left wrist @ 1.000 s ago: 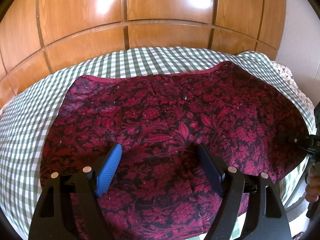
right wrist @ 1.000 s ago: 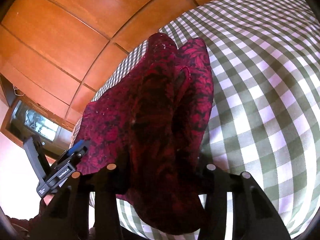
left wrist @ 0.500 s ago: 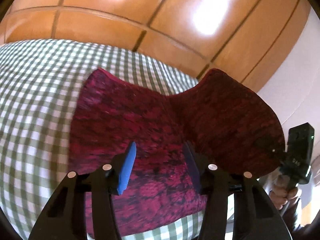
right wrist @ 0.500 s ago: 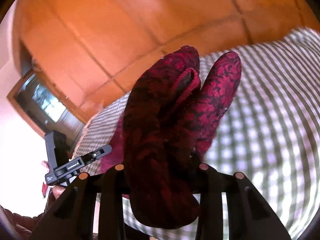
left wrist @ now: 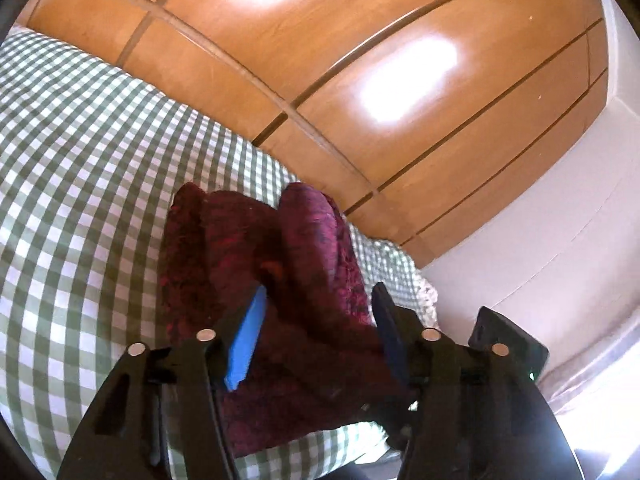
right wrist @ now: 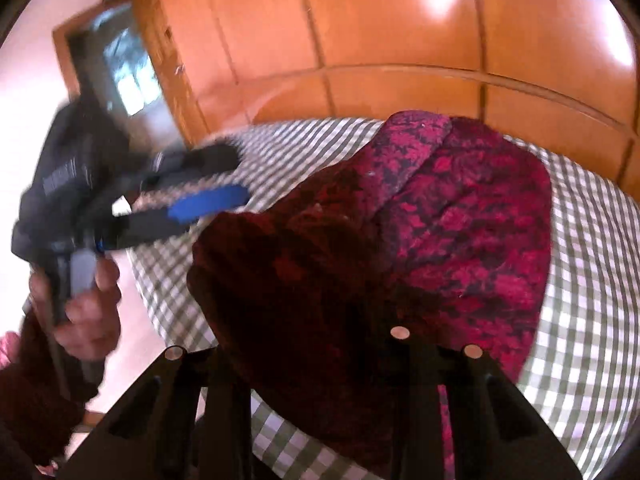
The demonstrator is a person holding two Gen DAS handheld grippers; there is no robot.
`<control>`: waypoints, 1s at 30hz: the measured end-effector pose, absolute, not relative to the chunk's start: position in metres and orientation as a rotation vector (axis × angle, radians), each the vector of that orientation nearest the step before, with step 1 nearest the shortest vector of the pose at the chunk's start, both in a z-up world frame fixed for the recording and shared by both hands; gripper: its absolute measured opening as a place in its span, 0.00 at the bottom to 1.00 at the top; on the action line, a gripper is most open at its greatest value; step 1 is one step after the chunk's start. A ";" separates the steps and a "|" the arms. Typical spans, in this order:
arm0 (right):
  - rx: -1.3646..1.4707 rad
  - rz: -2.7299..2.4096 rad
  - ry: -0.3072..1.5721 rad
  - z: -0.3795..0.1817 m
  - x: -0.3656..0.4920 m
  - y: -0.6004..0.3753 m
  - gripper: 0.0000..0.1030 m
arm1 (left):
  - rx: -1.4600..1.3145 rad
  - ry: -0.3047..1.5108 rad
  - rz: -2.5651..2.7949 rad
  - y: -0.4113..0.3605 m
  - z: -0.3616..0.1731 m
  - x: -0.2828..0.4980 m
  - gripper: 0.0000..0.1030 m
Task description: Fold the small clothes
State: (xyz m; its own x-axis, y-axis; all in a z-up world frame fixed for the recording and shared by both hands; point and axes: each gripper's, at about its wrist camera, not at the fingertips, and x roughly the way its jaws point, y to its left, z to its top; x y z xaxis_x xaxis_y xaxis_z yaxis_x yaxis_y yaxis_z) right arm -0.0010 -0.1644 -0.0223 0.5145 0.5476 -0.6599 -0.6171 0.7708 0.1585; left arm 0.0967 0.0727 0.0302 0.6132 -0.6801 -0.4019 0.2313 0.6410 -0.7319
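Observation:
A dark red patterned garment (left wrist: 256,256) lies bunched and partly doubled over on the green checked cloth (left wrist: 80,160). My left gripper (left wrist: 316,320) is open, its blue pad and dark pad on either side of the cloth, which lies between them. In the right wrist view the garment (right wrist: 460,220) drapes over my right gripper (right wrist: 304,344) and hides its fingertips; the cloth hangs from it, lifted. The left gripper (right wrist: 200,192) shows there, blurred, at the left with its jaws apart.
Glossy wooden wardrobe panels (left wrist: 360,80) stand behind the checked surface. A white wall (left wrist: 560,220) is at the right. A dark doorway or mirror (right wrist: 116,68) shows at the far left. The person's hand (right wrist: 80,300) holds the left gripper's handle.
The right gripper has carried its side of the garment across toward the left, doubling the cloth over. The spread garment is now bunched. The left gripper has swung and tilted.

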 end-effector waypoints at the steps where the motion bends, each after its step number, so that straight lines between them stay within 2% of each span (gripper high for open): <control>1: -0.132 0.692 0.743 -0.023 -0.005 -0.159 0.26 | -0.683 0.753 -0.588 0.070 0.028 0.102 0.53; 3: -0.220 0.669 0.708 -0.026 -0.013 -0.147 0.26 | -0.674 0.778 -0.598 0.064 0.025 0.112 0.57; 4: -0.247 0.666 0.698 -0.028 -0.017 -0.143 0.26 | -0.671 0.789 -0.599 0.063 0.023 0.116 0.66; 9: -0.397 0.632 0.616 -0.042 -0.031 -0.123 0.26 | -0.583 0.895 -0.619 0.033 0.014 0.142 0.67; 10: -0.416 0.627 0.603 -0.046 -0.035 -0.118 0.26 | -0.530 0.931 -0.602 0.022 0.011 0.148 0.51; 11: -0.426 0.621 0.593 -0.048 -0.035 -0.119 0.26 | -0.477 0.957 -0.579 0.015 0.009 0.151 0.26; 13: -0.422 0.616 0.582 -0.049 -0.037 -0.125 0.28 | -0.430 0.970 -0.544 0.008 0.006 0.154 0.19; 17: -0.205 0.822 0.668 -0.027 -0.025 -0.168 0.53 | -0.407 0.941 -0.528 0.007 0.014 0.148 0.17; 20: -0.031 0.891 0.692 -0.010 -0.014 -0.213 0.63 | -0.385 0.925 -0.516 0.013 0.024 0.142 0.17; 26: 0.203 0.836 0.751 -0.015 0.027 -0.267 0.62 | -0.331 0.922 -0.454 0.037 0.027 0.134 0.16; 30: 0.100 0.803 0.783 -0.029 0.037 -0.241 0.56 | -0.299 0.948 -0.380 0.053 0.014 0.126 0.17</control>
State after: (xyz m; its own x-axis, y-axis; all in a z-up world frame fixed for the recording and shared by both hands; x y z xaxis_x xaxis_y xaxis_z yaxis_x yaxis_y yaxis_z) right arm 0.0372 -0.2413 -0.0289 0.4346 0.6787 -0.5920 -0.6084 0.7059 0.3627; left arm 0.1263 0.0534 0.0140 0.5257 -0.4411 -0.7274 0.1835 0.8937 -0.4094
